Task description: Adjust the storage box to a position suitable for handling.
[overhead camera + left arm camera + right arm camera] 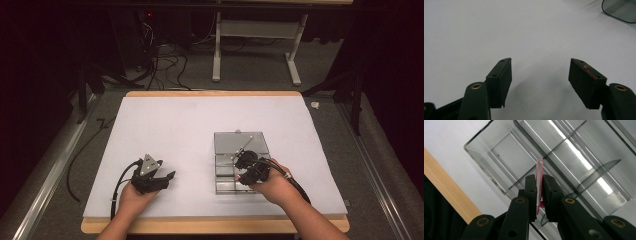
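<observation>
**Pink strip poised over the divided box**

The right claw (539, 187) pinches a thin pink strip (539, 173) edge-on, its long axis running out past the jaws. Directly beyond lies the clear compartment box (486, 152), every visible cell looking empty. The left claw (540, 75) gapes wide over bare table (499, 30), well apart.

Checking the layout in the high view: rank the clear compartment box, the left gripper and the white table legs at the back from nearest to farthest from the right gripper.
1. Clear compartment box, right under the right gripper.
2. Left gripper, across the mat at the left.
3. White table legs, on the floor beyond the table's far edge.
</observation>
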A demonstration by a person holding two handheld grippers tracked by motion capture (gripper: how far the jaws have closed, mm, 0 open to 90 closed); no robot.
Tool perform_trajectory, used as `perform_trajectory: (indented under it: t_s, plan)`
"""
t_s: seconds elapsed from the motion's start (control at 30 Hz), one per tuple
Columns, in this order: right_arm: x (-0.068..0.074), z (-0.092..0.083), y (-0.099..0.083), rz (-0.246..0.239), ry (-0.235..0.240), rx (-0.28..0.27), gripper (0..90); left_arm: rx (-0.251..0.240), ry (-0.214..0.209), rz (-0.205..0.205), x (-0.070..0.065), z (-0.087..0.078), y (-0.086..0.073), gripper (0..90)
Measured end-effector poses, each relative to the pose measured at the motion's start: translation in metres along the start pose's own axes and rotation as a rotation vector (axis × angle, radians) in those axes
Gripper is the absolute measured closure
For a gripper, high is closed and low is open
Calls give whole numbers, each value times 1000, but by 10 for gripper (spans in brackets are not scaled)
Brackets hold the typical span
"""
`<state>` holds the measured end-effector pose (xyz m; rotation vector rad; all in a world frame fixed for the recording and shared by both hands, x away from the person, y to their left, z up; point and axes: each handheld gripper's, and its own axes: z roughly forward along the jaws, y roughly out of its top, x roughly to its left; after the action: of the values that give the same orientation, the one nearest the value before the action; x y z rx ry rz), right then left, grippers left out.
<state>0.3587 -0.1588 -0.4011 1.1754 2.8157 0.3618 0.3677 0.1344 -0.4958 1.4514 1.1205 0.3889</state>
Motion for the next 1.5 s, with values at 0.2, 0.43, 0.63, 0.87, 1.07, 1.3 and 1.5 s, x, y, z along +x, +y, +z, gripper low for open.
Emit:
perform_trajectory:
  t_s: [0.2,0.43,0.63,0.87,1.07,1.3,1.5]
  plan:
    - [5,3,6,-26,10,-1,833,1,0,0,0,0,0,357]
    - [11,6,15,-42,15,5,832,-1,0,-1,0,0,0,357]
    - [17,11,21,-68,20,6,832,0,0,-1,0,0,0,357]
    - [22,16,27,-81,24,16,832,0,0,-1,0,0,0,357]
    - [24,21,30,-88,28,26,832,3,0,0,0,0,0,357]
    - [25,29,32,-91,34,34,832,5,-1,2,0,0,0,357]
    - [24,35,33,-95,35,45,831,6,-1,1,0,0,0,357]
